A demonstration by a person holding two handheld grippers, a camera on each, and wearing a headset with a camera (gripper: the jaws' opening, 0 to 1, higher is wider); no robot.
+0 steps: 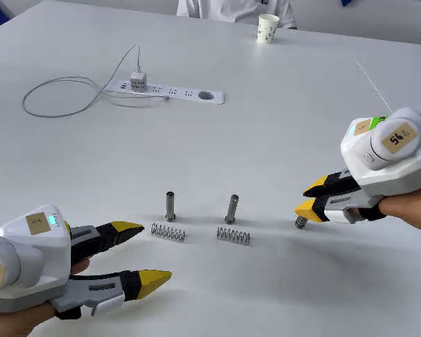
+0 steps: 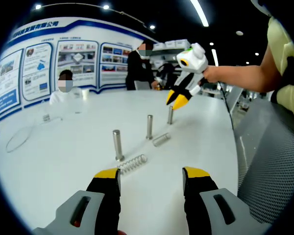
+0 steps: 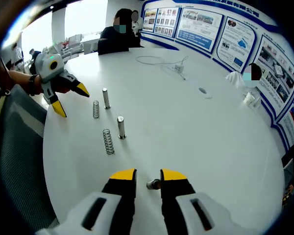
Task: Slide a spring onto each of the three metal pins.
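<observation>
Yellow-tipped left hand-held gripper [image 1: 156,250] gapes; right hand-held gripper [image 1: 301,199], labelled perhaps "56", sits slightly parted.

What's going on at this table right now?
A person works at a white table with a claw in each hand. The right claw, jaws apart, is at the rightmost metal pin, which seems to carry a coiled spring already. The left metal pin and middle metal pin stand bare, and the left loose coiled spring and middle loose coiled spring lie beside them. The left claw is open and empty, near the left one.
</observation>
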